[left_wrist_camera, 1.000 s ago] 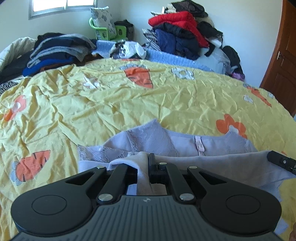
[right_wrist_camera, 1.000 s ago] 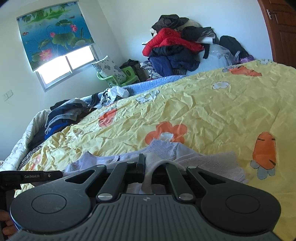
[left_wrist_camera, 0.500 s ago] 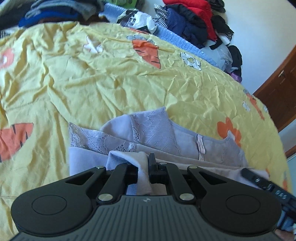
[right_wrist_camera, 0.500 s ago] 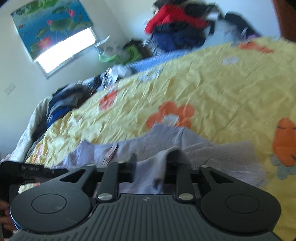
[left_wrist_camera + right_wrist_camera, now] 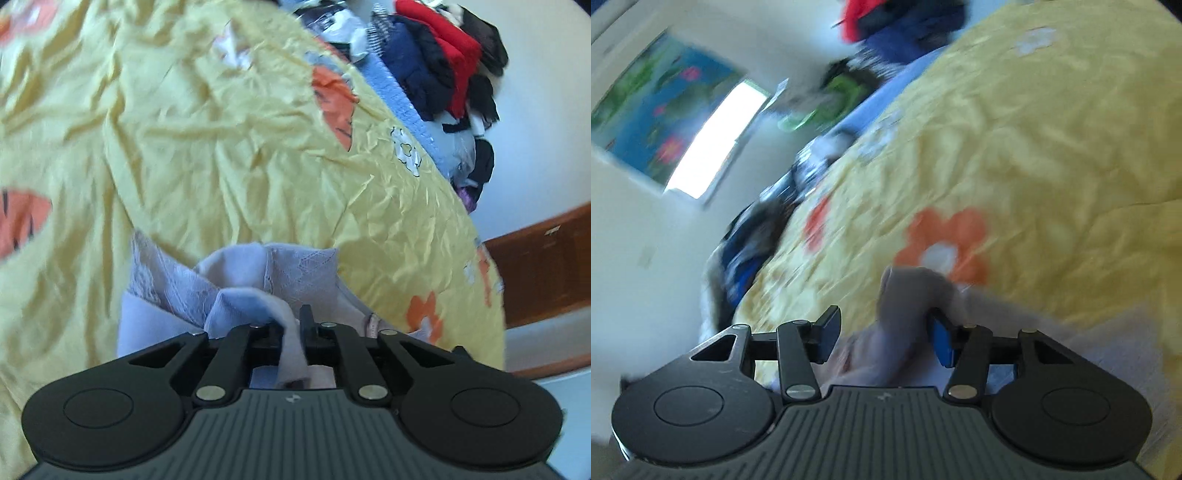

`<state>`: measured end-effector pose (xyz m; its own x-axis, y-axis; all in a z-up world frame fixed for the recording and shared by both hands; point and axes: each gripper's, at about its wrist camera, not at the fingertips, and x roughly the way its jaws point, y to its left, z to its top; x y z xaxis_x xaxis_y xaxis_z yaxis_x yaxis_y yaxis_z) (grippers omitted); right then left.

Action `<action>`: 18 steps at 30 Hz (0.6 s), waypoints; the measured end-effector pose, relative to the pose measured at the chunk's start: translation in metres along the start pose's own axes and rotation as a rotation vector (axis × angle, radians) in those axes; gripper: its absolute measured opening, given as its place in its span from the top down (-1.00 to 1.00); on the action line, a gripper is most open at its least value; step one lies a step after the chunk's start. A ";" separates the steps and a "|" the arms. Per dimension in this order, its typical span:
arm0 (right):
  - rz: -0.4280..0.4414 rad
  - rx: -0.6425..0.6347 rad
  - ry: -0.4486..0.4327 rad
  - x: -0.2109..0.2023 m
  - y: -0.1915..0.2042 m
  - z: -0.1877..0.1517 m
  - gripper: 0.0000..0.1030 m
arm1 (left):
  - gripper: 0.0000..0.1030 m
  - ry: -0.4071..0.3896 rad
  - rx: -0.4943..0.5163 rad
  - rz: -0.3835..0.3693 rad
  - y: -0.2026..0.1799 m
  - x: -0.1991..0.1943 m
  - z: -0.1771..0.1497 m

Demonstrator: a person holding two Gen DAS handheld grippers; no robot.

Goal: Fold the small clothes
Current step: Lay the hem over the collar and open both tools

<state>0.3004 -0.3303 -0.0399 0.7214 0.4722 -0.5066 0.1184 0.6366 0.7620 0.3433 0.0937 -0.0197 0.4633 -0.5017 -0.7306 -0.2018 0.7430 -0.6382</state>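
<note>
Now, left gripper (image 5: pixel 293 325) fingers pinching the pale lilac lace-trimmed garment (image 5: pixel 236 291) on the yellow carrot-print bedsheet (image 5: pixel 221 140), right gripper (image 5: pixel 882 334) fingers spread wide, cloth loose between them.

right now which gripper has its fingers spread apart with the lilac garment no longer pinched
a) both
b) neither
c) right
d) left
c) In the right wrist view the right gripper has its fingers wide apart with the lilac garment loose between them, while the left gripper is closed tight on a fold of the same cloth over the yellow bedsheet.
</note>
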 end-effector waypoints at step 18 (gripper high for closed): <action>0.045 -0.010 0.029 0.002 0.008 -0.004 -0.38 | -0.29 -0.205 -0.069 -0.014 -0.011 -0.013 0.033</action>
<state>0.3001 -0.3222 -0.0360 0.7056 0.5178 -0.4837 0.0793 0.6207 0.7801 0.3678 0.1067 0.0052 0.6309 -0.4061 -0.6611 -0.2490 0.7011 -0.6682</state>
